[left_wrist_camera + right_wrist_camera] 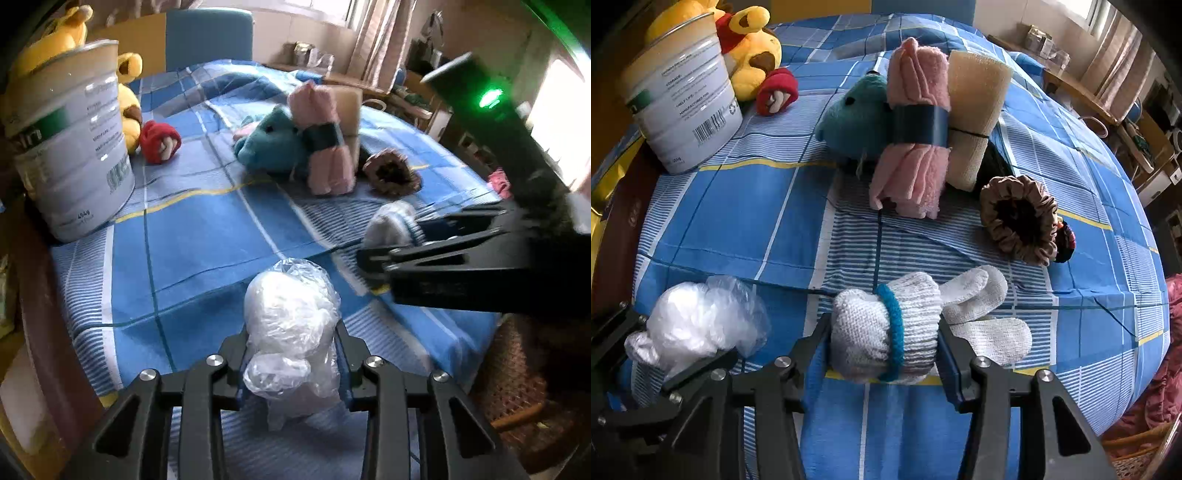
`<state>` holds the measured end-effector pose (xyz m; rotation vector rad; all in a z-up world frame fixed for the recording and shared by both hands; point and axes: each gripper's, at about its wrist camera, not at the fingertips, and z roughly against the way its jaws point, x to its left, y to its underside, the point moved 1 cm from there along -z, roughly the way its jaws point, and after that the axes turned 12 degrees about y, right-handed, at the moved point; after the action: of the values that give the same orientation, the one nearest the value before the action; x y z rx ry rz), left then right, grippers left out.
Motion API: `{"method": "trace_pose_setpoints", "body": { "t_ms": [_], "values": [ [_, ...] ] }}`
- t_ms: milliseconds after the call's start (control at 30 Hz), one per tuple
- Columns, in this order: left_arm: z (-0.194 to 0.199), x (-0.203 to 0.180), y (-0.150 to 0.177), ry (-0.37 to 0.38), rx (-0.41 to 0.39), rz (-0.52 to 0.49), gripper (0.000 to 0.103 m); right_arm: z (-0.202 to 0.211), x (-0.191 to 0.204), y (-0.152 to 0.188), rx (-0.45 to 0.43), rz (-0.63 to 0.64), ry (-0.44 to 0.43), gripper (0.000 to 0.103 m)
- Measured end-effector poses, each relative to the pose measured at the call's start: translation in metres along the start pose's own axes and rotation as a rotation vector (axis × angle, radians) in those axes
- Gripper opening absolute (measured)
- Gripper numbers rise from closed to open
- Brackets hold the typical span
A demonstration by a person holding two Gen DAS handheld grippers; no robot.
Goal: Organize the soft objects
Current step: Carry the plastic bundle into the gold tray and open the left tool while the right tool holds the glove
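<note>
While left gripper clamps plastic bundle | right gripper clamps rolled gloves | bare bedsheet between.

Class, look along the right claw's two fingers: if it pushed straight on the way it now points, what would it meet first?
The right claw would meet the rolled white gloves with the blue band: the bundle already sits between its fingers. Past them lies only the blue checked bedsheet; the pink towel roll is well beyond, though depth is hard to judge.
</note>
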<state>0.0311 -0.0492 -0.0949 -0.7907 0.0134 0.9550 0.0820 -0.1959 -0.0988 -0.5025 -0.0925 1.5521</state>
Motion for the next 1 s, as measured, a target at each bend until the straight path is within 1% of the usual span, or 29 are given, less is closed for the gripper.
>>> {"method": "trace_pose_setpoints", "body": {
  "t_ms": [67,133,233,300,333,400,433,500,533,567,633,667,800,867,1000],
  "values": [
    [0.017,-0.003,-0.004,0.035,-0.037,-0.003,0.036,0.000,-0.002,-0.001,-0.001,-0.002,-0.004,0.052],
    [0.042,-0.003,-0.008,0.070,-0.091,0.003,0.036,0.001,-0.001,0.000,-0.002,0.000,-0.002,0.052],
    [0.081,0.011,-0.013,0.089,-0.169,0.051,0.036,0.003,-0.002,0.002,-0.006,0.005,0.001,0.052],
    [0.112,0.031,-0.013,0.080,-0.233,0.118,0.036,0.003,-0.002,0.002,-0.010,0.012,0.006,0.052],
    [0.130,0.048,-0.012,0.068,-0.269,0.174,0.036,0.004,-0.003,0.003,-0.012,0.016,0.010,0.052],
    [0.154,0.076,-0.009,0.042,-0.319,0.260,0.036,0.004,-0.001,0.003,-0.018,0.028,0.019,0.052],
    [0.169,0.098,-0.005,0.010,-0.342,0.325,0.036,0.004,0.001,0.003,-0.021,0.032,0.023,0.052],
    [0.185,0.129,0.002,-0.052,-0.360,0.406,0.036,0.005,0.002,0.003,-0.024,0.038,0.029,0.052],
    [0.193,0.152,0.007,-0.099,-0.364,0.462,0.036,0.004,0.003,0.003,-0.025,0.039,0.030,0.052],
    [0.197,0.171,0.012,-0.130,-0.356,0.518,0.036,0.004,0.004,0.003,-0.026,0.039,0.032,0.052],
    [0.199,0.204,0.020,-0.154,-0.343,0.612,0.036,0.004,0.005,0.004,-0.027,0.042,0.035,0.052],
    [0.200,0.215,0.023,-0.177,-0.340,0.640,0.036,0.005,0.006,0.004,-0.028,0.043,0.036,0.052],
    [0.192,0.252,0.023,-0.251,-0.310,0.671,0.036,0.005,0.006,0.004,-0.029,0.046,0.038,0.052],
    [0.185,0.260,0.022,-0.274,-0.296,0.681,0.037,0.005,0.005,0.004,-0.030,0.048,0.038,0.052],
    [0.168,0.277,0.015,-0.295,-0.252,0.683,0.039,0.005,0.005,0.003,-0.030,0.050,0.038,0.052]
  ]
}}
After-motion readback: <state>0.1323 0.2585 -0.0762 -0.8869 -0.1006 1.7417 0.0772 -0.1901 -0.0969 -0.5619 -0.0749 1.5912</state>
